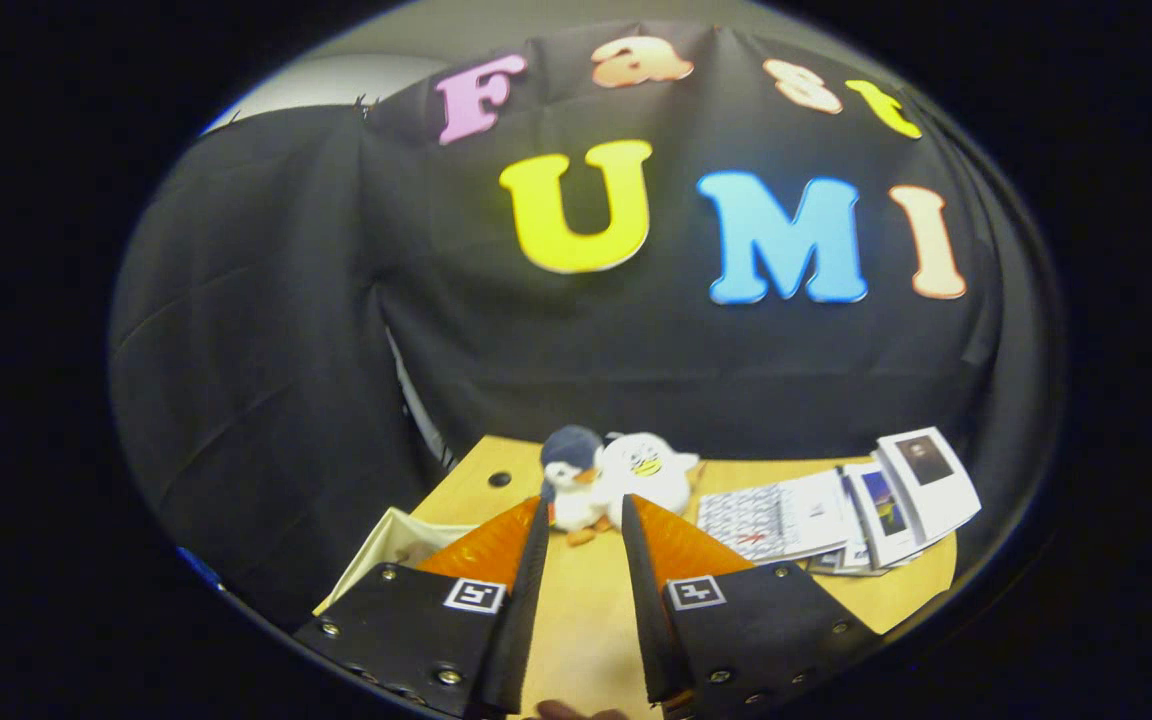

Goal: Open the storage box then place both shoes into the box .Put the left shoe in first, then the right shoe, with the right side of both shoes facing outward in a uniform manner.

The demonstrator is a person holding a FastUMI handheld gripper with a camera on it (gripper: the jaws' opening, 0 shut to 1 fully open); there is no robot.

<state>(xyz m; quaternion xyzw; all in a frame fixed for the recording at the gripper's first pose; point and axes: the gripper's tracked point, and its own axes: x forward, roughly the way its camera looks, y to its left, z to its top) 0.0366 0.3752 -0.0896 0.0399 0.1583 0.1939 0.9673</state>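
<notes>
storage box [391, 545]: pale cream, only an open-looking corner visible, sitting on the wooden table [586, 600] just left of the gripper [584, 512]; its long axis cannot be told. gripper: fingers spread apart, holding nothing, bare tabletop between them; a square black-and-white marker on each finger. just beyond the fingertips, two plush penguins, one dark-capped [571, 480], one white [648, 470], touching side by side. right of them, a fan of printed sheets and photo cards [836, 510]; print too small to read. table has a dark round hole [500, 479] near its far edge. black cloth wall [266, 350] behind.
</notes>
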